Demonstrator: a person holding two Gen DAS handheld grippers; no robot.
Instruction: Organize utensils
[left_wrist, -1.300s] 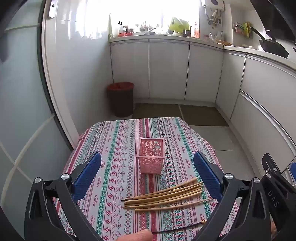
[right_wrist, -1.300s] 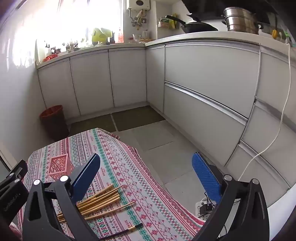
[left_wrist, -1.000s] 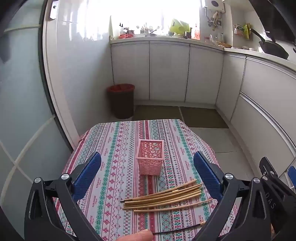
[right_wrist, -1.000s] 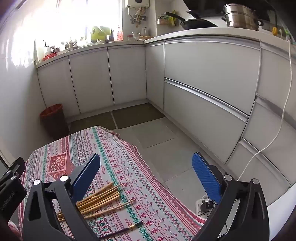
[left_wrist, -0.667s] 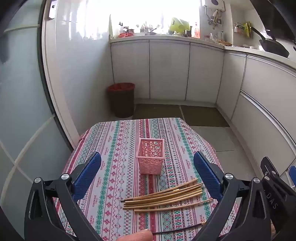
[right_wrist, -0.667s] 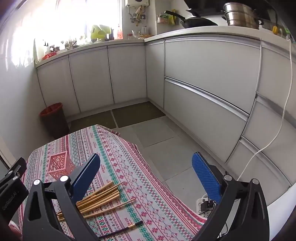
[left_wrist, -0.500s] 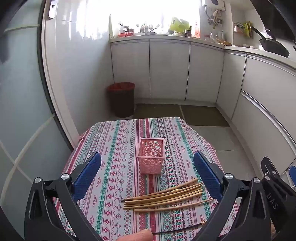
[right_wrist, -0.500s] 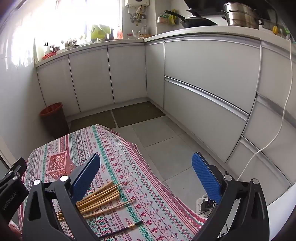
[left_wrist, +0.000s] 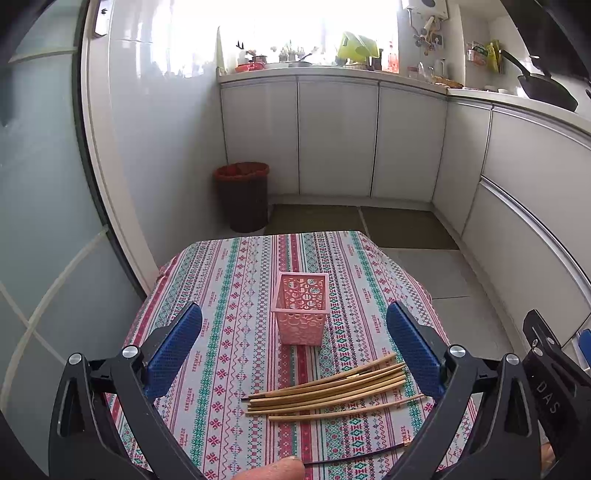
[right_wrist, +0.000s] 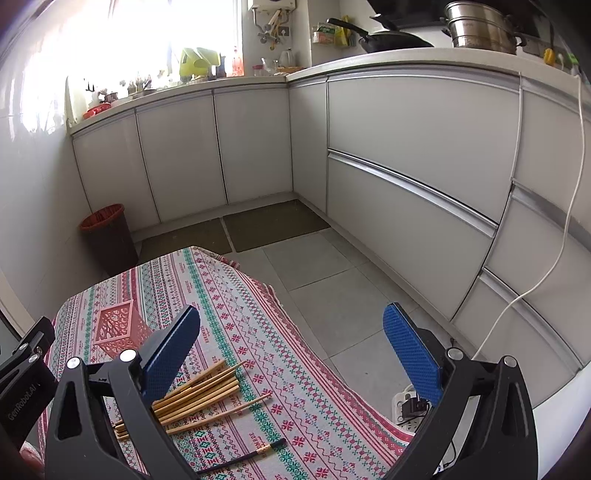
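A pink perforated square holder stands upright and empty on the patterned tablecloth. In front of it lies a bundle of several wooden chopsticks, and nearer me a single black chopstick. My left gripper is open and empty, held above the table with the holder between its blue pads. My right gripper is open and empty, off the table's right side; its view shows the holder, the wooden chopsticks and the black chopstick.
The small table stands in a kitchen with white cabinets around. A dark bin with a red liner stands on the floor behind the table. A power strip with a white cable lies on the floor to the right.
Both grippers dipped and tilted slightly, then returned; the scene is nearly as before. Nothing was picked up or moved.
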